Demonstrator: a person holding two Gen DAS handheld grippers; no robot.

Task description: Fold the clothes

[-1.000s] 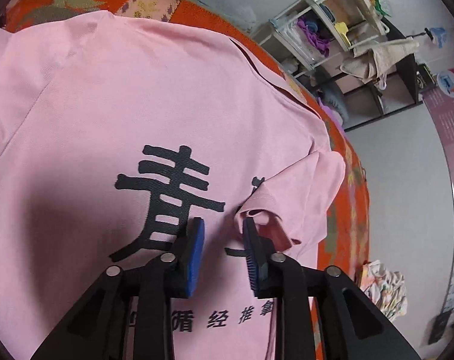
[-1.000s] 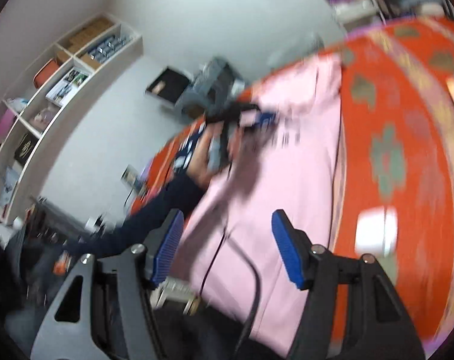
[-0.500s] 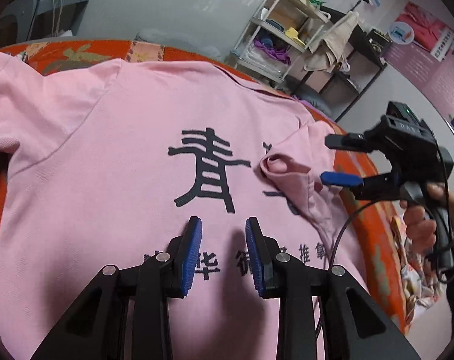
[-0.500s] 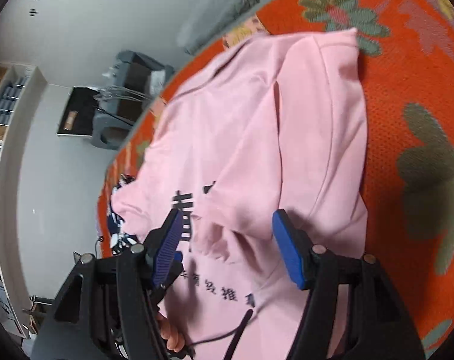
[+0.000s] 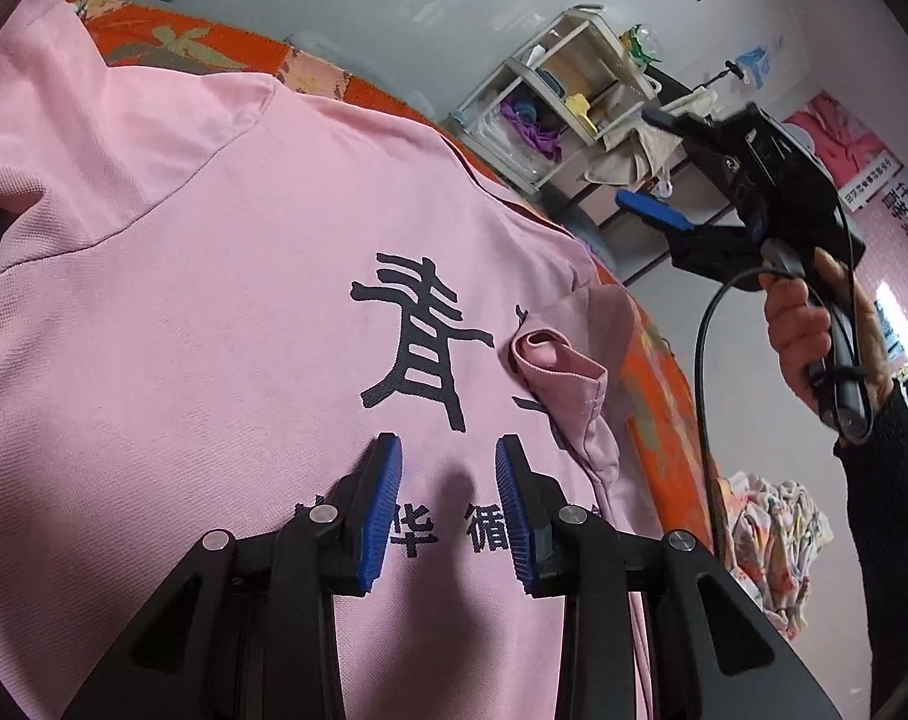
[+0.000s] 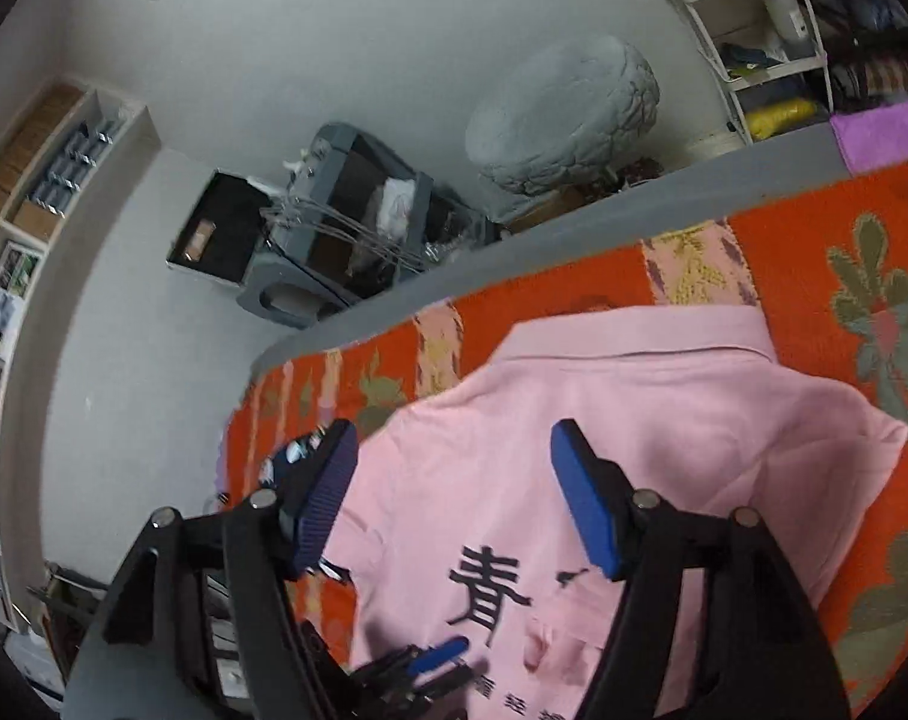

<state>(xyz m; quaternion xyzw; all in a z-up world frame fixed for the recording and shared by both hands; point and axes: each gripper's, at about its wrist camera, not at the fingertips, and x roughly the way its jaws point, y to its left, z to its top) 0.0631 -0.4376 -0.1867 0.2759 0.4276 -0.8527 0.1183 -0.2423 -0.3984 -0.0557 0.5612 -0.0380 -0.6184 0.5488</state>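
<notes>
Pink piqué-knit polo shirt point(image 5: 225, 276) lay back-up and spread flat on an orange woven blanket point(image 6: 826, 252) patterned with muted leaf shapes, its collar toward the far edge. Bold black characters point(image 5: 420, 339) were printed across the back. One short sleeve point(image 5: 565, 378) was folded inward over the print, its cuff curled into a soft roll. The left gripper point(image 5: 447, 501) hovered low above the lettering, ribbed blue pads parted and empty. The right gripper point(image 6: 454, 498), held in a hand point(image 5: 814, 324), was spread wide, grasping nothing.
</notes>
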